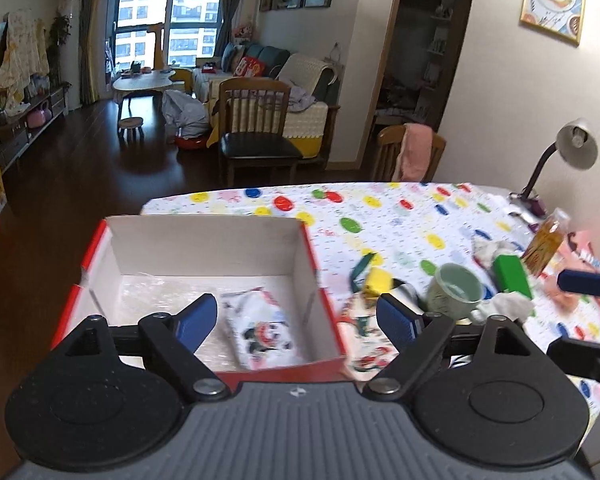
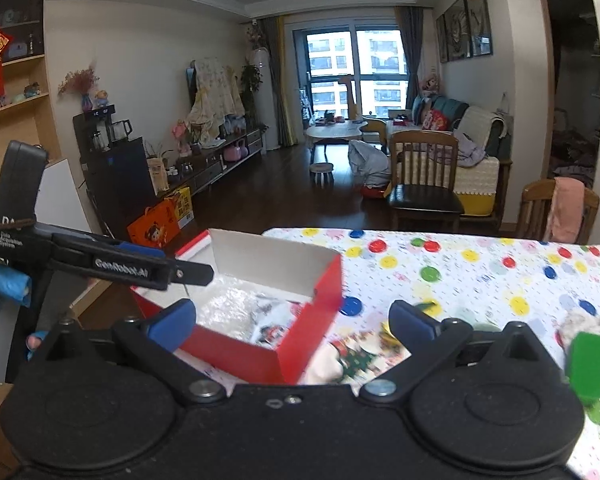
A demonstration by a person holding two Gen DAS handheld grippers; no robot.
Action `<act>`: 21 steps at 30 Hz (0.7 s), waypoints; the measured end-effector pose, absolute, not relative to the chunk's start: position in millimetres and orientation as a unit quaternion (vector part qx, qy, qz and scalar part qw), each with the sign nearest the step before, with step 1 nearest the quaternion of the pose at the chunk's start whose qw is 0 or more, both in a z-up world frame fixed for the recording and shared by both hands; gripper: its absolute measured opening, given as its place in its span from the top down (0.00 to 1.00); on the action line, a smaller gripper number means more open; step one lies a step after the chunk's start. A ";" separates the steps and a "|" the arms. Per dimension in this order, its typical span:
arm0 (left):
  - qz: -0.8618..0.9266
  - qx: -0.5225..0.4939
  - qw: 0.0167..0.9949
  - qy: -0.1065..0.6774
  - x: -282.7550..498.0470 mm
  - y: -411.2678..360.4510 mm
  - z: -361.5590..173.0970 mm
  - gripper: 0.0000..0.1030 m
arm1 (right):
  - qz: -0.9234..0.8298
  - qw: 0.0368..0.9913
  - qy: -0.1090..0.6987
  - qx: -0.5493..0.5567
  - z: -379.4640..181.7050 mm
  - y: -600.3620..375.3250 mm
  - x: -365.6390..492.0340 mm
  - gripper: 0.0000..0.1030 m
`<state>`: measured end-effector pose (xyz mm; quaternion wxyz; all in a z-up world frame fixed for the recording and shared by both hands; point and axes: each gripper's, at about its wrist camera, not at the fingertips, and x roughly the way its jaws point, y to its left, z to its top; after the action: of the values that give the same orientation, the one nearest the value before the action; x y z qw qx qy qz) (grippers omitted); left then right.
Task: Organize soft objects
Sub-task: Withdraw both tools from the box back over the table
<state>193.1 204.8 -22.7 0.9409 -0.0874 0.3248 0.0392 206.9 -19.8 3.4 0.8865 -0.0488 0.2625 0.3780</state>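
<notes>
Your left hand-held gripper gapes empty above the red box at lower centre, where a printed pouch lies. Your right hand-held gripper stands wide too, holding nothing over the dotted surface.

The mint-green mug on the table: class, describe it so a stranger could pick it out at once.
Start at the table under the dotted tablecloth and find the red box with white inside walls. To its right, among the clutter, stands the mug. It is the only pale green, round, open-topped cup there, left of a bright green block.
</notes>
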 end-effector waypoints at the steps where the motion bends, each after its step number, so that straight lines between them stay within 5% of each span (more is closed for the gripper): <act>1: 0.037 -0.091 0.942 0.321 191.5 199.5 -23.3 0.14 | 0.377 0.887 0.264 -0.048 1.5 -27.1 206.0 0.00; 4: 0.029 -0.101 0.945 0.309 187.8 182.2 -25.5 0.02 | 0.366 0.890 0.265 -0.051 -4.2 -50.8 204.7 0.00; 21: -0.037 -0.124 0.946 0.297 206.4 78.5 -70.3 0.00 | 0.299 0.902 0.305 -0.058 -55.7 -159.7 228.8 0.00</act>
<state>206.4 78.5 -70.3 0.9460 -0.1243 0.2973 -0.0366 228.8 -159.7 -55.7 0.9024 -0.0577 0.3054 0.2986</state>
